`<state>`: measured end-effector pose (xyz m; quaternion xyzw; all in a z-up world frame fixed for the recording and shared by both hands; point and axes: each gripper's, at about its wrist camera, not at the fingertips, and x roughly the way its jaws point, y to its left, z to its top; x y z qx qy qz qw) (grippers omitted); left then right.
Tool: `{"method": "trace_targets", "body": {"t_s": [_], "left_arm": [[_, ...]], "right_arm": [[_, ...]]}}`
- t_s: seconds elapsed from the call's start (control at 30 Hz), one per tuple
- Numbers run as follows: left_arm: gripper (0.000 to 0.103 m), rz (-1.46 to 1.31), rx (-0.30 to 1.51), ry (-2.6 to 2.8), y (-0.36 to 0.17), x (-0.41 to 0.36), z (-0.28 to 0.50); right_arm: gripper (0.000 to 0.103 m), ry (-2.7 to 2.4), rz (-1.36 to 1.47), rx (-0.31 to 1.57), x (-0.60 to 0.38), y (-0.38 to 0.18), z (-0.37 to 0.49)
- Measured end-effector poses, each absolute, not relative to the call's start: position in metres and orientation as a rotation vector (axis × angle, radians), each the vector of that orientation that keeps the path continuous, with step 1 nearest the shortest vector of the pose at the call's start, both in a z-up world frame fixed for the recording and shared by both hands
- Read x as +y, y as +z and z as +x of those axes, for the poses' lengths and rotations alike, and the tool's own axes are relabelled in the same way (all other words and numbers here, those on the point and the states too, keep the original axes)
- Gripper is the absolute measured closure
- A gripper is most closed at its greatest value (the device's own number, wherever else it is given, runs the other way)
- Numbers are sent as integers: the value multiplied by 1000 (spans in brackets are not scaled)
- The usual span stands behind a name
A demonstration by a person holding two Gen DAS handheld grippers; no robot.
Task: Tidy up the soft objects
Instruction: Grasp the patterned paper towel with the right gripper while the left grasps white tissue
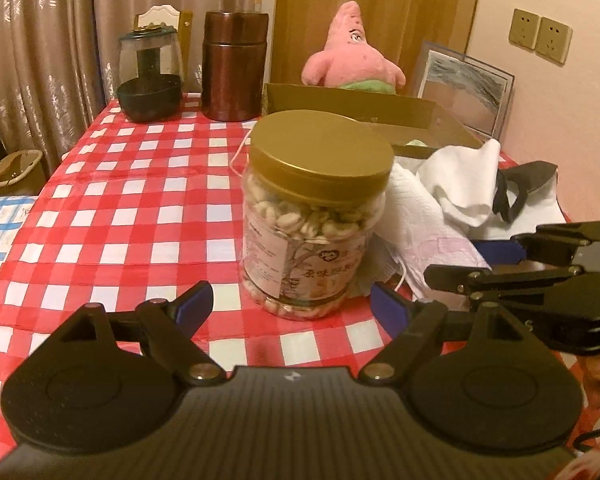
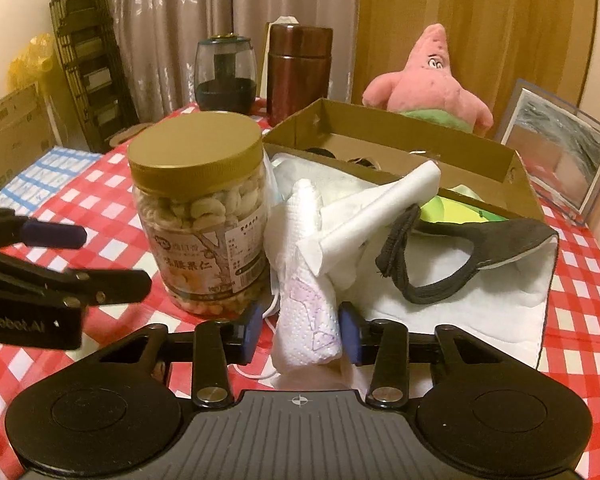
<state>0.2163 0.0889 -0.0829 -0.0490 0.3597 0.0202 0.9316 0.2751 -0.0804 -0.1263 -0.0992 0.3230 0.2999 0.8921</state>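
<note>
At the far left of the right wrist view, a folded rack (image 2: pixel 88 56) and a cardboard carton (image 2: pixel 16 128) are cut by the frame edge. The left gripper (image 1: pixel 292 300) hovers low over the red-and-white checked tablecloth (image 1: pixel 120 208), its 2 blue-tipped fingers spread wide with nothing between them; seen from the right wrist view its body carries white lettering cut off to "nRobot.AI". Just ahead stands a clear jar (image 1: pixel 314 216) of pale nuts with a gold lid; its label has Chinese characters, the smaller print too blurred to read. Behind it are a dark glass jar (image 1: pixel 150 76) and a brown canister (image 1: pixel 234 66). To the jar's right lies the heap of soft things: a rolled white paper towel (image 2: pixel 312 280) with a faint purple print, a white cloth (image 2: pixel 380 216) and a black mask (image 2: pixel 460 256). The right gripper (image 2: pixel 300 330) is narrowed around the towel's near end, the right pad touching it, the left just beside it. Beyond sits an open cardboard box (image 2: pixel 400 148), its contents mostly hidden, with a pink starfish plush (image 2: pixel 428 84) partly hidden behind its far wall and a framed picture (image 2: pixel 560 152) at the right.
</note>
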Motion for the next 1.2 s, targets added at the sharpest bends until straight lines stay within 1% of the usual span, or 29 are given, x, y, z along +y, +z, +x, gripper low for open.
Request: {"method": "trace_targets", "body": {"t_s": [0.1,0.17,0.2,0.3,0.67,1.0,1.1,1.2], "left_arm": [[19,-102,734,42,-82,89,216],[19,-106,737,40,-83,89,217],[19,-109,739,38,-83,88,217],[19,-112,736,36,-83,87,217],[19,-99,721,25,-80,86,206],[20,-27,675,-147,-71,45,205],[24,7,667,-180,-69,28,211],[31,70,655,-201,-70,11,222]], "right_arm": [[66,623,-229,670,-77,-130,277],[73,616,-251,668,-74,-134,279],[82,607,-263,670,-73,-135,280],[84,609,-254,671,-75,-132,277],[86,605,-187,669,-111,-103,227],[86,423,-98,582,-179,-59,203],[86,391,-81,572,-190,-51,206],[86,374,-67,570,-196,-48,209]]}}
